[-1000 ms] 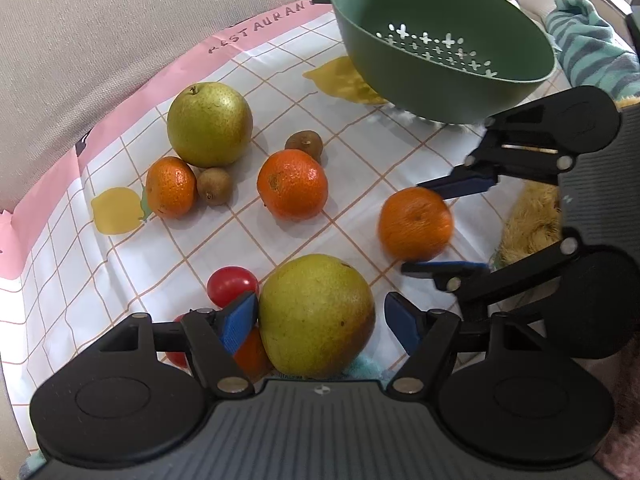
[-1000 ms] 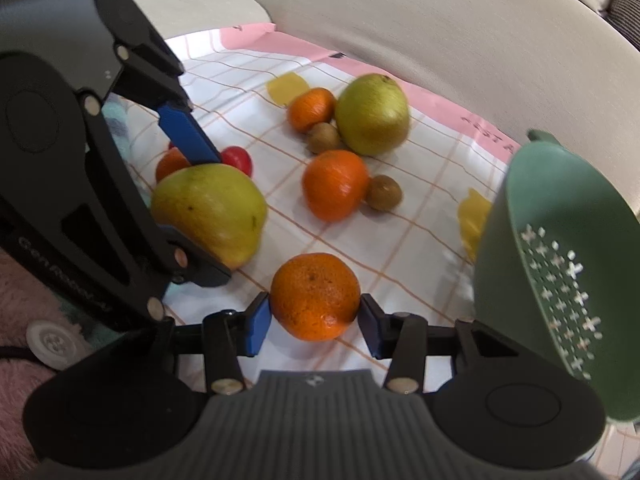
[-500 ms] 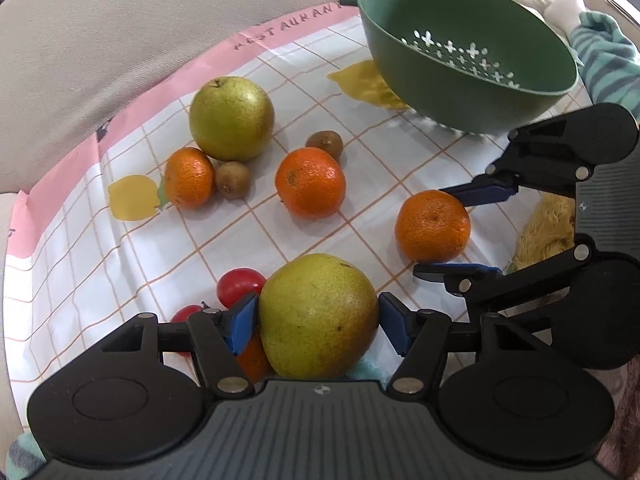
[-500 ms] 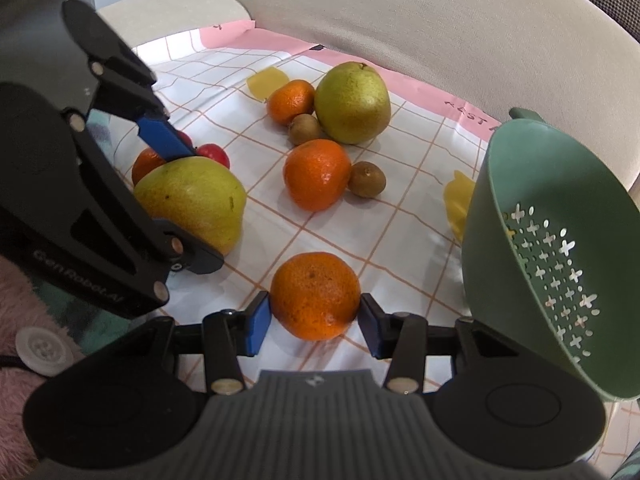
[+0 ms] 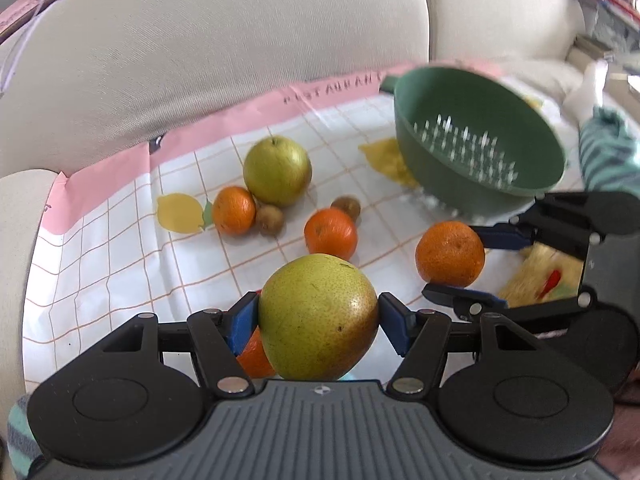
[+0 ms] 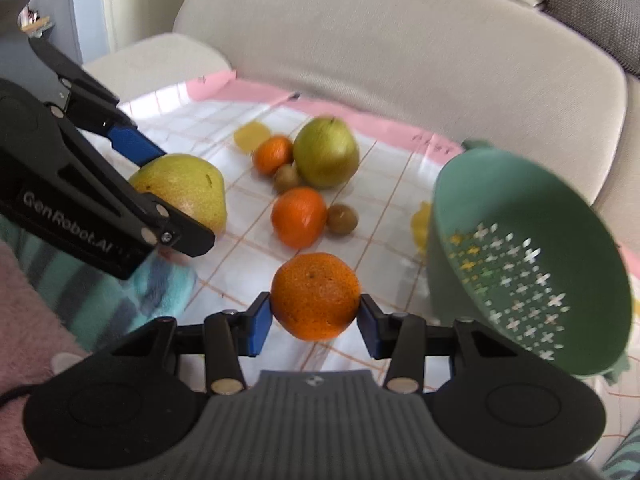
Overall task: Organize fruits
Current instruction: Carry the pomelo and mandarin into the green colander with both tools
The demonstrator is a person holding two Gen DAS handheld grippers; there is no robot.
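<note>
The left tongs (image 5: 318, 322) are clamped on a large green-yellow pear (image 5: 319, 316), blue pads pressed to either side of it, and it is held clear of the checked cloth (image 5: 120, 240). Their jaws closed in on it within the last second, and the grip now looks firm. The right tongs (image 6: 314, 322) hold a mandarin (image 6: 315, 295) in the same way, pinched between narrower-set pads and raised off the cloth.

From the left wrist view, the right tongs sit just to the right of the left ones, the held mandarin beside and slightly beyond the pear. Ahead of the left tongs, on the cloth, lies a second mandarin (image 5: 330, 233) with a kiwi (image 5: 346, 207) just behind it. Further out and to the left are a second pear (image 5: 277, 171), a third mandarin (image 5: 234, 210) touching its base, and another kiwi (image 5: 270, 219) beside them. Tucked beneath the held pear, partly hidden, is something orange (image 5: 254, 356); I cannot tell which fruit.

A green colander (image 6: 528, 264) stands ahead and to the right of both tongs, tipped so its perforated bottom shows. Beyond the cloth rises a beige sofa cushion (image 5: 240, 40). A striped sleeve (image 5: 608, 152) shows at the far right.
</note>
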